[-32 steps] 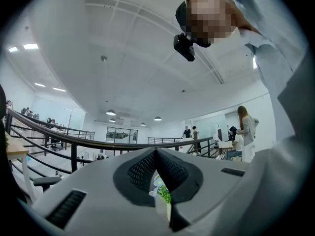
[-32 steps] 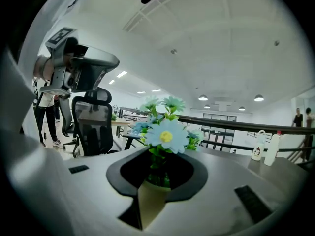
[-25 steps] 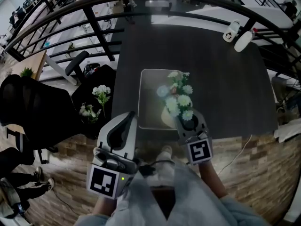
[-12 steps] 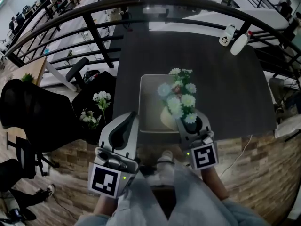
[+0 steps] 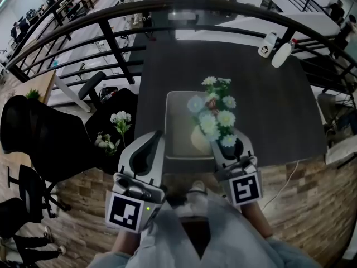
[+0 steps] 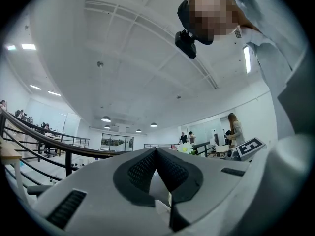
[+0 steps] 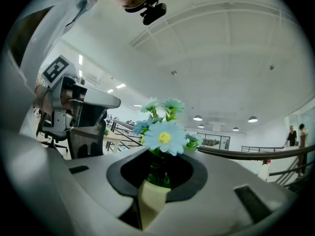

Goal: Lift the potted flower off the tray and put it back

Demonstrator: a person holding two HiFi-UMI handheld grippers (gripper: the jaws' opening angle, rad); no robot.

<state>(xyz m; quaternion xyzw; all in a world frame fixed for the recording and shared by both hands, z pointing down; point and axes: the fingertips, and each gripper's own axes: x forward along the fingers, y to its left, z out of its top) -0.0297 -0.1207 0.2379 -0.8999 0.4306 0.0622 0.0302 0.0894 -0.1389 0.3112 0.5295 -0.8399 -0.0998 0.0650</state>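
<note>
The potted flower [image 5: 215, 116] has pale blue and white blooms in a cream pot [image 5: 198, 140]. It hangs just above the near right part of the grey tray [image 5: 178, 113] on the dark table [image 5: 268, 105]. My right gripper [image 5: 221, 144] is shut on the pot's near side. In the right gripper view the cream pot [image 7: 150, 198] sits wedged between the jaws, with a blue bloom [image 7: 164, 136] above them. My left gripper [image 5: 154, 136] hovers at the table's near edge, left of the tray, shut and holding nothing. Its pads [image 6: 142, 168] meet at the tips.
A white spray bottle [image 5: 281, 51] and a small white object [image 5: 268, 41] stand at the table's far right. A black railing [image 5: 111, 35] curves round the far side. A black office chair [image 5: 39, 133] and more flowers [image 5: 118, 118] are to the left, beyond the table.
My right gripper has lifted the potted flower upward off the tray. The left gripper has stayed where it was.
</note>
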